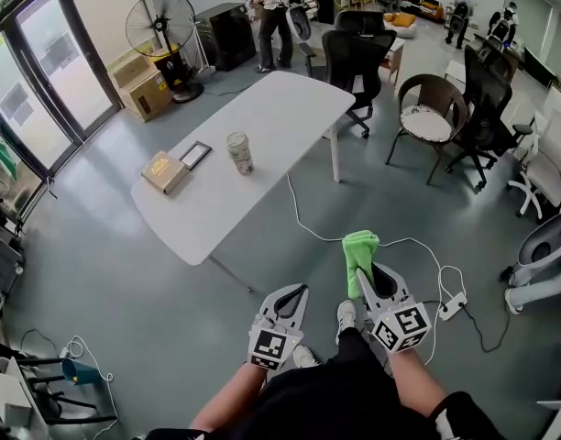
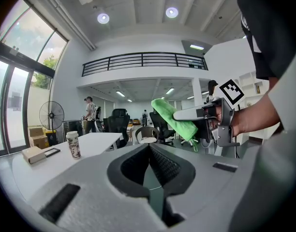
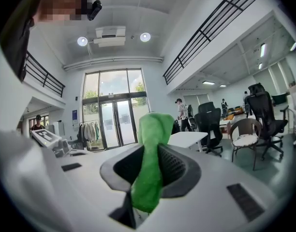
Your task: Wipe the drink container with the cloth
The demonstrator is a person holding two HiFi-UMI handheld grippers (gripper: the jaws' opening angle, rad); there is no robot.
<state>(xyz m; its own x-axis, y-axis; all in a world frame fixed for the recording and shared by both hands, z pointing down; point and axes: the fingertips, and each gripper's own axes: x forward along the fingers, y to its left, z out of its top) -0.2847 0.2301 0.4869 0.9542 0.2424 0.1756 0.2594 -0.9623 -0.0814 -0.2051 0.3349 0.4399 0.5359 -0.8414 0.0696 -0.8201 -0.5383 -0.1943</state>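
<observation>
The drink container point(image 1: 238, 152), a tall patterned paper cup, stands upright near the middle of the white table point(image 1: 271, 104), well ahead of both grippers. It also shows at the left of the left gripper view, drink container point(image 2: 73, 145). My right gripper point(image 1: 366, 278) is shut on a green cloth point(image 1: 359, 250), held low over the floor short of the table. In the right gripper view the cloth point(image 3: 150, 168) hangs between the jaws of that gripper point(image 3: 155, 146). My left gripper point(image 1: 292, 293) is beside it, shut and empty, as the left gripper view point(image 2: 149, 146) confirms.
A tan box point(image 1: 164, 171) and a dark tablet point(image 1: 195, 155) lie on the table left of the cup. A white cable point(image 1: 303, 223) and power strip point(image 1: 452, 306) lie on the floor. Office chairs point(image 1: 358, 58) and a wicker chair point(image 1: 431, 108) stand beyond; a fan point(image 1: 161, 27) is at the far left.
</observation>
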